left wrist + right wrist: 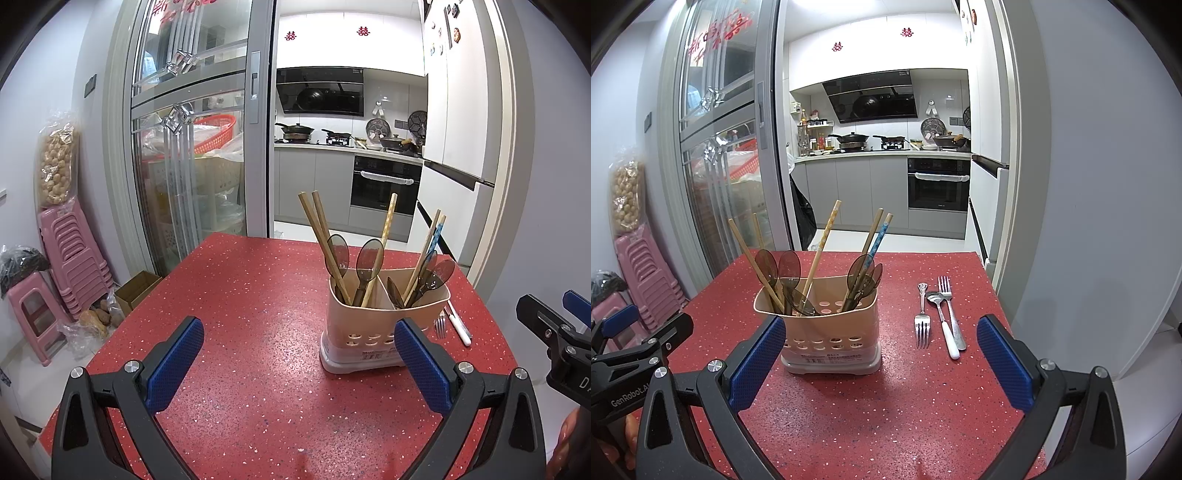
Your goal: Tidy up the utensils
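Left gripper spread wide, nothing between the blue pads, hovering over the red speckled table. Right gripper likewise spread wide and empty, above the near table edge. Beige utensil holder upright on the table, mid-surface, just ahead of both grippers; two compartments visible from the left wrist view. Loaded with wooden chopsticks, a patterned chopstick, a blue-patterned one and several translucent brown spoons, all standing tilted, handles down. To the right of the holder, flat on the table and apart from it: fork with tines toward the camera, white-handled spoon beside it, second fork with tines away, touching or overlapping the spoon. From the left wrist view, only the fork tines and white handle showing past the holder.
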{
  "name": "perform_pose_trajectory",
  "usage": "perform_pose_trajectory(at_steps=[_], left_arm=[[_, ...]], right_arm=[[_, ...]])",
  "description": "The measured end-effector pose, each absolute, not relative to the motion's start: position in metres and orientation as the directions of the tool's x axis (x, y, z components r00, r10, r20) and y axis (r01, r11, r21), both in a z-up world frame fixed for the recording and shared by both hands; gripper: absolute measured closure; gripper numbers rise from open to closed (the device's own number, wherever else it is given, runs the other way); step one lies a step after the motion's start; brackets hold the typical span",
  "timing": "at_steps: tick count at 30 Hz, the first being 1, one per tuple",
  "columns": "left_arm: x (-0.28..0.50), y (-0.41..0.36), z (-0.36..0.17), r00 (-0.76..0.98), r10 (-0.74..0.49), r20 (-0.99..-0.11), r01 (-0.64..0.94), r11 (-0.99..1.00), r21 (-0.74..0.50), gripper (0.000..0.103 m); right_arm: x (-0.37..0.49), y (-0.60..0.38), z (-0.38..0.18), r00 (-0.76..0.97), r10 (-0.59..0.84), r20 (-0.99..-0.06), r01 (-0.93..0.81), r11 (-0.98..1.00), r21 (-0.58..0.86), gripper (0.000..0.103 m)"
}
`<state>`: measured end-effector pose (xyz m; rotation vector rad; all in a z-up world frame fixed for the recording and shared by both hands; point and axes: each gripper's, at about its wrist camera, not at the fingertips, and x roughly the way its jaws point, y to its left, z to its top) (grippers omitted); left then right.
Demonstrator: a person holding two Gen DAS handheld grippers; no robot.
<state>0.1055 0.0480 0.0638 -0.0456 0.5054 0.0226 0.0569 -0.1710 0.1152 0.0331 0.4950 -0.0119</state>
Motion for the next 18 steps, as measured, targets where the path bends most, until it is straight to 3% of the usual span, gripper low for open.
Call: perform_pose_trajectory(at_steps=[18], left_arm=[[0.1064, 0.0478, 0.0626, 0.874, 0.012, -0.487, -0.035, 0.999, -0.037, 0.000]], right_arm=[[0.0570, -0.1707, 0.1152, 0.879, -0.002, -0.477, 0.019, 0.999, 0.030, 0.000]])
